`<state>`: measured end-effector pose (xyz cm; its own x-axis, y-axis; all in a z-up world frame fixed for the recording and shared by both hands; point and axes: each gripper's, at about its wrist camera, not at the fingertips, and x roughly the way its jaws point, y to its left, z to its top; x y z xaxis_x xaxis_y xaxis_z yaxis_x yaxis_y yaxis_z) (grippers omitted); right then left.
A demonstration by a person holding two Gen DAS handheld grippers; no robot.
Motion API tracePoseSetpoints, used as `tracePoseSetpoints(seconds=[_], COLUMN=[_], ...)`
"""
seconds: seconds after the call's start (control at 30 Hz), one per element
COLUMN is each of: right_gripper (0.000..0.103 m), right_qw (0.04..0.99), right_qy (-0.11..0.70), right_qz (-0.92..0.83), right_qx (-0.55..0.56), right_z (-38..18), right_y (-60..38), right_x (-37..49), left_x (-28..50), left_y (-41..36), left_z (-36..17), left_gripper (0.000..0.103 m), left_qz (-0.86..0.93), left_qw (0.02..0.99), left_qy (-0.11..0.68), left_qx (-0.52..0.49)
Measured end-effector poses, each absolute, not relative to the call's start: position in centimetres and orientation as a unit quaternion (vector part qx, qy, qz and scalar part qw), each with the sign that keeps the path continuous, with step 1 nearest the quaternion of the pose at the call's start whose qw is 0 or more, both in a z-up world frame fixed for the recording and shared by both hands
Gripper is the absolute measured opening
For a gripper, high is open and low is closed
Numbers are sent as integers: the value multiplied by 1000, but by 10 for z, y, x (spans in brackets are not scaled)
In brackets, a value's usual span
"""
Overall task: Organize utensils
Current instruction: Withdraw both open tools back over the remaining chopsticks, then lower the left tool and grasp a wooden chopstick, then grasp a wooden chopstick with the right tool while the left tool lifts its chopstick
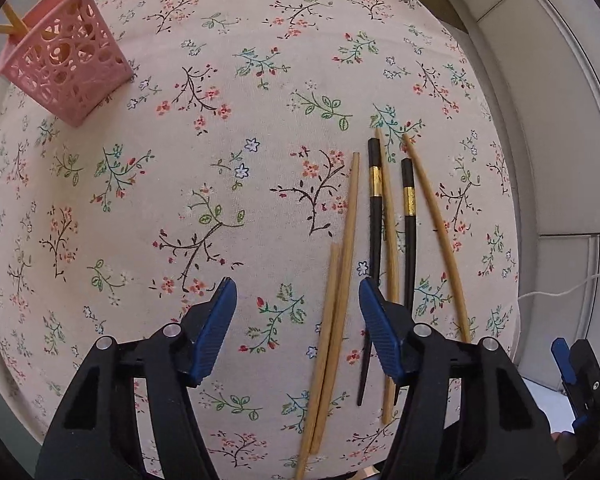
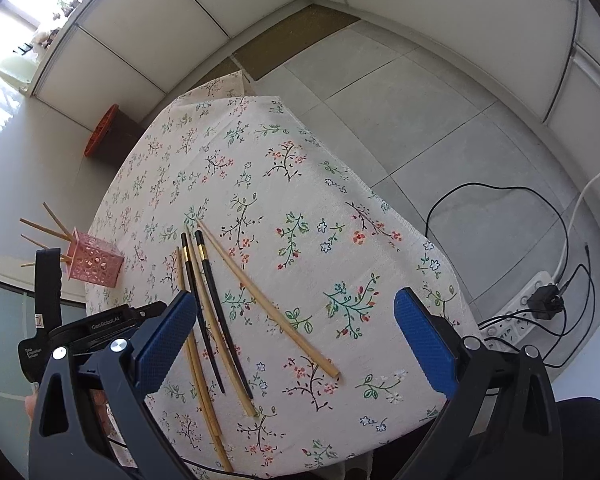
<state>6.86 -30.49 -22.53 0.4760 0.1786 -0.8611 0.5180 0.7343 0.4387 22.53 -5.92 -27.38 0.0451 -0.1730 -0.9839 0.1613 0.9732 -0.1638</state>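
Left gripper [image 1: 298, 300] is spread wide, nothing between the pads, hovering low over the near end of the loose chopsticks; two bamboo chopsticks [image 1: 332, 336] lie side by side right in its gap, so my read is it's lining up on that pair. Right gripper [image 2: 296, 324] is also fully spread and empty, held higher and back, probably staying clear while the left works. Just right of the bamboo pair lie two black chopsticks [image 1: 374, 216] with gold bands, a bamboo stick [image 1: 390, 240] lying between them, and one more bamboo stick [image 1: 436, 232] angled off on the far right. All lie flat on the floral tablecloth [image 1: 180, 200], roughly parallel, tips pointing away, which suits a grab from the near end. Far left stands the pink perforated basket [image 1: 66, 64] with several bamboo sticks already standing in it, so the job looks partly done, with six sticks left on the cloth. Left view gives close detail: stick-to-pad alignment and gold bands. Right view adds what it can't: the table edges, the basket [image 2: 94, 266] near the table's left edge, well apart from the pile, the left tool body at lower left, plus tiled floor, a power strip [image 2: 528, 304] and cables [image 2: 500, 200] off to the right.
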Motion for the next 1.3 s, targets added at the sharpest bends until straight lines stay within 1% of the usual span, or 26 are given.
tracePoseSetpoints(seconds=[0.07, 0.13, 0.47, 0.53, 0.6, 0.67, 0.7, 0.73, 0.9, 1.0, 1.1, 1.23, 1.27, 1.3], right_gripper=[96, 96, 96, 96, 96, 96, 96, 96, 96, 96, 96, 96, 93, 85], right_qw=[783, 781, 779, 778, 779, 780, 781, 782, 790, 790, 779, 755, 749, 744], right_qy=[503, 504, 507, 509, 510, 512, 513, 514, 518, 528, 545, 569, 573, 578], right_qz=[-107, -105, -105, -105, -105, -104, -102, -100, -68, -27, 15, 60, 66, 68], right_qx=[350, 353, 354, 352, 349, 345, 342, 340, 321, 311, 311, 321, 326, 329], right_z=[-228, -229, -232, -233, -232, -231, -230, -229, -219, -215, -217, -234, -238, -243], right_y=[-305, -306, -307, -306, -304, -302, -299, -297, -272, -250, -224, -191, -186, -182], right_x=[69, 70, 71, 72, 74, 76, 79, 81, 106, 131, 157, 194, 201, 208], left_x=[225, 225, 228, 228, 228, 226, 225, 223, 218, 216, 213, 206, 204, 202], left_y=[-62, -64, -76, -79, -85, -86, -85, -84, -65, -41, -10, 25, 33, 39], left_z=[-275, -278, -294, -296, -296, -295, -294, -294, -291, -286, -270, -241, -234, -226], left_gripper=[59, 52, 37, 26, 24, 19, 13, 6, 6, 4, 4, 4, 4, 4], left_qz=[-115, -111, -105, -101, -100, -99, -98, -98, -114, -127, -128, -137, -140, -142], left_qw=[724, 726, 721, 722, 725, 729, 731, 733, 740, 745, 760, 780, 785, 789], left_qy=[680, 678, 684, 682, 678, 673, 671, 668, 660, 655, 638, 609, 601, 594], left_qx=[5, 14, 38, 53, 67, 75, 78, 78, 60, 24, -3, -46, -55, -62])
